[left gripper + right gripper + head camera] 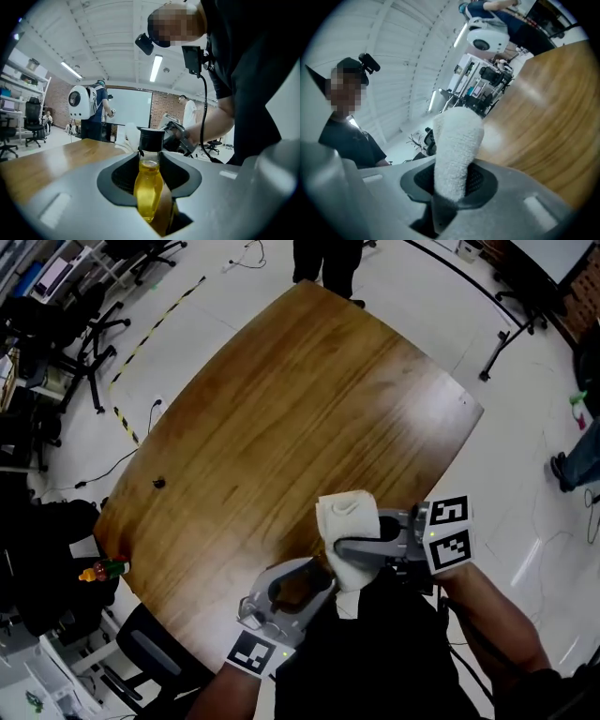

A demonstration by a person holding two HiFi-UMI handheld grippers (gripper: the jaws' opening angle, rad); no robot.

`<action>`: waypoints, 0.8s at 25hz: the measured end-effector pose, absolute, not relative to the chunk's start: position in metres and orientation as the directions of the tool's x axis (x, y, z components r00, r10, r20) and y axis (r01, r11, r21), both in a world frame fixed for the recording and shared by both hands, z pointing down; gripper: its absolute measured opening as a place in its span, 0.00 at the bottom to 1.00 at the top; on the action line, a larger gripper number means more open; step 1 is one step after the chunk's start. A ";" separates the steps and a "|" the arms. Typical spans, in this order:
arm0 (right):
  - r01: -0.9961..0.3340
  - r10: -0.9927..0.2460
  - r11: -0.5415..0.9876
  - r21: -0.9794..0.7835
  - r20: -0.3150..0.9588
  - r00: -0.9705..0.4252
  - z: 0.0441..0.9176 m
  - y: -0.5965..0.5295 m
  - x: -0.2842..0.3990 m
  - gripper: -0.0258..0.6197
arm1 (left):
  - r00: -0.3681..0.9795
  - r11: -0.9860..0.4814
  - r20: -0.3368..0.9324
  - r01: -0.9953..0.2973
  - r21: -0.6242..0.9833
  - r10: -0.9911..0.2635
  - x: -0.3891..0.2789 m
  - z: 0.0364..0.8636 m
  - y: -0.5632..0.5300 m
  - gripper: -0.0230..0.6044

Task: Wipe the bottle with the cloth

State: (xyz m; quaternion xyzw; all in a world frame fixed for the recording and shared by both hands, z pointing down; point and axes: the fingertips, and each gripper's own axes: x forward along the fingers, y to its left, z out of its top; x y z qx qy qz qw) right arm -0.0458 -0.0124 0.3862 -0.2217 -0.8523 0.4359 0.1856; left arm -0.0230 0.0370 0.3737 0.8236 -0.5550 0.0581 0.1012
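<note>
Bottle steadied for wiping, cloth brought up beside it.
The left gripper (314, 579) pinched the bottle (149, 187) around its amber body, probably to hold it firm above the table's (281, 409) near edge. The bottle's long axis stood upright, black cap on top. The right gripper (352, 547) was clamped on the folded white cloth (349, 521), held just beside the cap, seemingly ready to rub.

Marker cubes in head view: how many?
2. One cube sits on the left gripper, bottom centre; the other on the right gripper, right of the cloth. None look hidden.
</note>
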 end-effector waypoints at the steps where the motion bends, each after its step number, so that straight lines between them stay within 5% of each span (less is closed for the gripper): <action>1: 0.241 0.577 0.518 -0.821 0.128 -0.806 0.387 -0.010 -0.050 0.15 | 0.376 -0.362 0.202 -0.926 0.107 -0.904 -0.023 0.373 0.036 0.27; 7: 0.285 0.702 0.431 -0.856 0.120 -0.701 0.411 0.000 -0.060 0.15 | 0.386 -0.365 0.224 -0.922 0.127 -0.895 -0.021 0.374 0.037 0.28; 20: 0.284 0.748 0.603 -0.745 0.404 -0.526 0.484 0.002 -0.069 0.15 | 0.286 -0.263 0.153 -0.952 0.153 -0.946 -0.028 0.367 0.032 0.28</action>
